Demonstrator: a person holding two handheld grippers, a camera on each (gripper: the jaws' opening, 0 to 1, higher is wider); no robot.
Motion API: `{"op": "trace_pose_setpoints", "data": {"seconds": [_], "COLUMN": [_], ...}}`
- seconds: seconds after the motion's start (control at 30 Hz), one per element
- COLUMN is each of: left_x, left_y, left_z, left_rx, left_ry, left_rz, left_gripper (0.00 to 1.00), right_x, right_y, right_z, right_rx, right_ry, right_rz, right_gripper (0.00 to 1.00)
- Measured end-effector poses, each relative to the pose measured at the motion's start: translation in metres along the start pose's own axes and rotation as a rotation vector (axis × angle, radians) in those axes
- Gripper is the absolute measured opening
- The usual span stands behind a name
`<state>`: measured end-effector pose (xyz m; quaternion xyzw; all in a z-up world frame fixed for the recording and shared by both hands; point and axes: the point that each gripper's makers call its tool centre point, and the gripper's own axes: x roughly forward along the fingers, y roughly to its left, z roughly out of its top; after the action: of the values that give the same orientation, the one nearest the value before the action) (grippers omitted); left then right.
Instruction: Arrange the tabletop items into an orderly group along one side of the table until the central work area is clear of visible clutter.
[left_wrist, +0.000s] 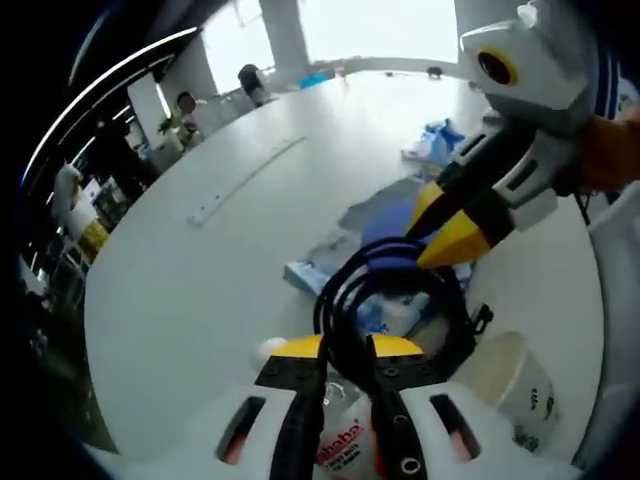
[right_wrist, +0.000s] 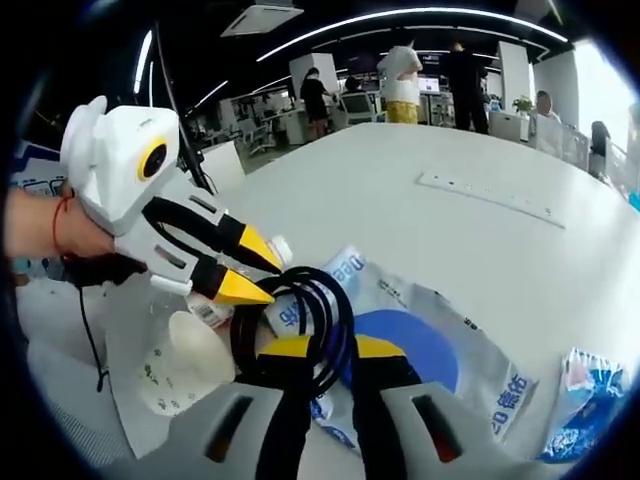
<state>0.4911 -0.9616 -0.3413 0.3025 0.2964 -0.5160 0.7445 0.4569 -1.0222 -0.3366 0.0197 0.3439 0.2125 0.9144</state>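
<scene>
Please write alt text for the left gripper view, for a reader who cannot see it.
The left hand-held gripper is shut on a coiled black cable above a white table; the right hand-held gripper reaches in beside it. A white cup stands nearby.

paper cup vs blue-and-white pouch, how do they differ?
The paper cup is cream, round and open-mouthed; the pouch is white with a blue patch. The cup has a firm shape; the pouch lies flat and crinkled. Both sit on the white table by the black cable.
</scene>
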Motion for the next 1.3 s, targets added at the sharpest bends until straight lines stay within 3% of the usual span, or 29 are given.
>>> {"op": "trace_pose_setpoints", "data": {"seconds": [0.3, 0.6, 1.3], "left_x": [0.0011, 0.0028, 0.0021], "left_y": [0.0029, 0.0, 0.0016], "left_z": [-0.0014, -0.0025, -0.0009], "left_rx": [0.059, 0.135, 0.053], "left_ry": [0.009, 0.023, 0.021], "left_rz": [0.032, 0.063, 0.062], "left_gripper": [0.06, 0.01, 0.0], "right_x": [0.0022, 0.0036, 0.0023], "right_y": [-0.0022, -0.0027, -0.0047], "right_z": [-0.003, -0.0043, -0.0037], "right_rx": [-0.008, -0.007, 0.026], "right_ry": [0.006, 0.009, -0.001], "right_rz": [-0.01, -0.019, -0.027], "right_gripper": [0.03, 0.02, 0.01]}}
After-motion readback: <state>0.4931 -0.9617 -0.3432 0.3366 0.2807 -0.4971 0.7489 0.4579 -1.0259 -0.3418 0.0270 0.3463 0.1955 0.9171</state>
